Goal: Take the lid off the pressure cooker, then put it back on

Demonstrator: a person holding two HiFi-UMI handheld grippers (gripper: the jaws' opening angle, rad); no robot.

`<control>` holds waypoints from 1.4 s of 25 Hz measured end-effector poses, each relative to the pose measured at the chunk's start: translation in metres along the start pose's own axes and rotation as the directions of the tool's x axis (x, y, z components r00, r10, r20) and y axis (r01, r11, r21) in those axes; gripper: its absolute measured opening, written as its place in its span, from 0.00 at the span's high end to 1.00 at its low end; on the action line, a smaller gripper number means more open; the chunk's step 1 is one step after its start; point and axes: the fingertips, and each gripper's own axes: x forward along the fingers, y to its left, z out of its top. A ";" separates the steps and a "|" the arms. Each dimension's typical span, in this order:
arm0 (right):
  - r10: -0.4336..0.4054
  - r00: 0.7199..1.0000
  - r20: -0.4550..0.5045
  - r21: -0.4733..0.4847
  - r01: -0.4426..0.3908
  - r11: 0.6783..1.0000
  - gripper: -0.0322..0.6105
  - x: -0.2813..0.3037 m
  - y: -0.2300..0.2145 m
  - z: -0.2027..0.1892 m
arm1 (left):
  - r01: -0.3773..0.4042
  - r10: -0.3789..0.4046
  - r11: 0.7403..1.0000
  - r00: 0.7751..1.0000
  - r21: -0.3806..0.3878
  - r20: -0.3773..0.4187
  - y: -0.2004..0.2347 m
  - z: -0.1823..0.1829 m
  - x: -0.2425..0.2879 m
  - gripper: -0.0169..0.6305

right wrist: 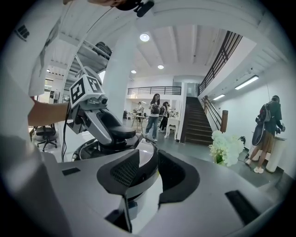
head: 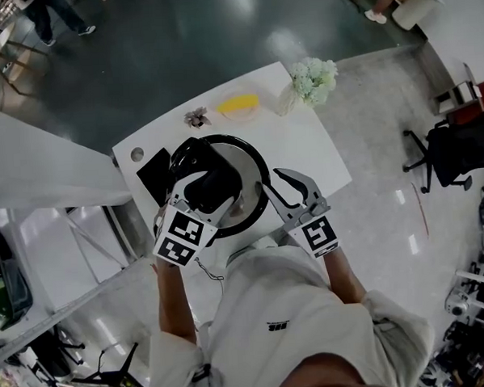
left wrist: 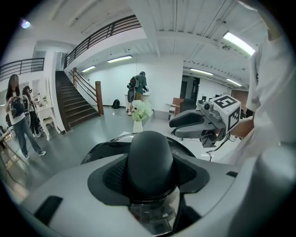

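The pressure cooker [head: 255, 212] stands on the white table [head: 312, 144], near its front edge. Its silver lid [head: 242, 166] has a black rim and a black domed knob [left wrist: 150, 157]. My left gripper [head: 213, 186] comes in from the front left and is shut on that knob, which fills the space between its jaws in the left gripper view. My right gripper [head: 272, 187] is at the lid's right edge. In the right gripper view the lid's rim [right wrist: 143, 159] runs into the narrow gap between the pads. I cannot tell whether the lid rests on the pot.
Behind the cooker lie a yellow object [head: 239, 106], a small dried flower [head: 196, 116] and a vase of white flowers [head: 313, 78]. A flat black object [head: 154, 175] lies at the cooker's left. An office chair [head: 454, 153] stands to the right. People [right wrist: 155, 113] stand near the stairs.
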 end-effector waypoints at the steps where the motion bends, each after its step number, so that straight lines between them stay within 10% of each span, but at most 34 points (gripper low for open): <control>1: 0.000 1.000 0.000 0.004 0.000 1.000 0.75 -0.002 -0.003 0.000 | -0.003 0.003 1.000 1.000 0.000 0.001 -0.001 0.003 0.002 0.53; 35: -0.025 1.000 -0.005 0.054 0.026 0.998 0.75 -0.102 -0.158 -0.055 | 0.004 -0.004 1.000 1.000 -0.006 -0.018 -0.084 0.109 0.149 0.53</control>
